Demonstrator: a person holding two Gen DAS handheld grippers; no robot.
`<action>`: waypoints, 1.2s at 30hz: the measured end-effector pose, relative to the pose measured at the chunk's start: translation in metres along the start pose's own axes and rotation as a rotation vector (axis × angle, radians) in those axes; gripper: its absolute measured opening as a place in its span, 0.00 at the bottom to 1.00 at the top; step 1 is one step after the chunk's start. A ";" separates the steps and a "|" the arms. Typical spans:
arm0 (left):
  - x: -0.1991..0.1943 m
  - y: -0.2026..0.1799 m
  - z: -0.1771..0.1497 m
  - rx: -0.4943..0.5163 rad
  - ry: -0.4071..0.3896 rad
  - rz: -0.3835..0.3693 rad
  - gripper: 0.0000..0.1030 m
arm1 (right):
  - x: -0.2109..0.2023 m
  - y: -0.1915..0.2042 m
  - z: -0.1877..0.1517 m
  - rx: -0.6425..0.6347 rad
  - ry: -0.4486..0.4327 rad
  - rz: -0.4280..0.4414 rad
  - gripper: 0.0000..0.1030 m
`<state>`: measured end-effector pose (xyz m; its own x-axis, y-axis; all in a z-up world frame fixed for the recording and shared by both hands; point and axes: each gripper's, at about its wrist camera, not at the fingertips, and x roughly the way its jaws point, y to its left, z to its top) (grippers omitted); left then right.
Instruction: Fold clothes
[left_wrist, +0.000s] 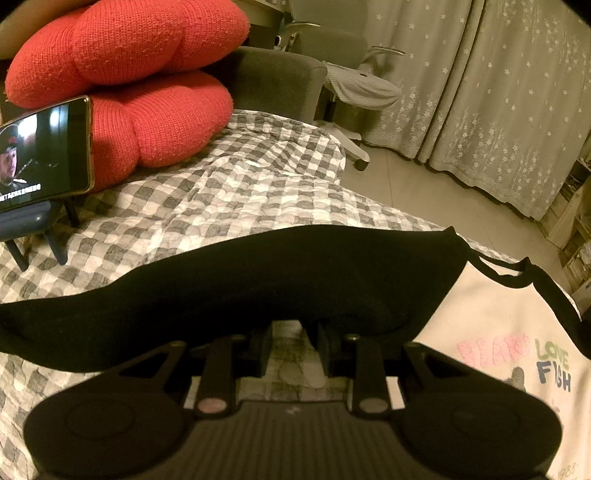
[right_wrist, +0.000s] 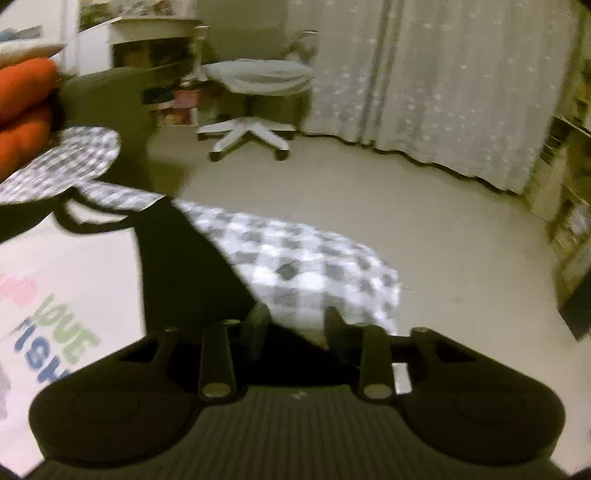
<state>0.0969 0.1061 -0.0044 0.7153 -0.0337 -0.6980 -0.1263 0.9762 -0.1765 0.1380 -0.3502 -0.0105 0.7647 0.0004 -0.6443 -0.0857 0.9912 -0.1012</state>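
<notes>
A cream T-shirt with black sleeves and a "LOVE FISH" print (left_wrist: 509, 332) lies on the checked bedspread (left_wrist: 229, 199). Its black left sleeve (left_wrist: 258, 280) stretches across the left wrist view. My left gripper (left_wrist: 291, 332) stands open with its fingertips hidden under the sleeve's near edge. In the right wrist view the shirt's cream front (right_wrist: 66, 280) is at the left and the black right sleeve (right_wrist: 184, 266) runs down to my right gripper (right_wrist: 295, 325). Its fingers stand apart at the sleeve's edge. This view is blurred.
Two red knitted cushions (left_wrist: 122, 74) and a phone on a small stand (left_wrist: 44, 155) sit at the bed's far left. A grey office chair (right_wrist: 255, 103), tiled floor (right_wrist: 406, 206), star-patterned curtains (left_wrist: 480, 92) and shelves (right_wrist: 569, 206) lie beyond the bed's edge.
</notes>
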 end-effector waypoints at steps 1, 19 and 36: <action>0.000 0.000 0.000 -0.001 0.000 0.000 0.27 | -0.001 -0.005 0.001 0.027 -0.006 -0.022 0.21; 0.000 -0.001 0.000 0.004 -0.002 0.006 0.27 | -0.004 -0.005 -0.013 -0.018 0.030 0.167 0.35; -0.002 0.000 0.001 -0.015 -0.011 -0.005 0.27 | 0.002 0.024 -0.001 -0.181 -0.047 -0.060 0.09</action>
<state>0.0963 0.1065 -0.0020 0.7234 -0.0361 -0.6895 -0.1331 0.9726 -0.1906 0.1369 -0.3270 -0.0150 0.8007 -0.0474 -0.5972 -0.1495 0.9495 -0.2759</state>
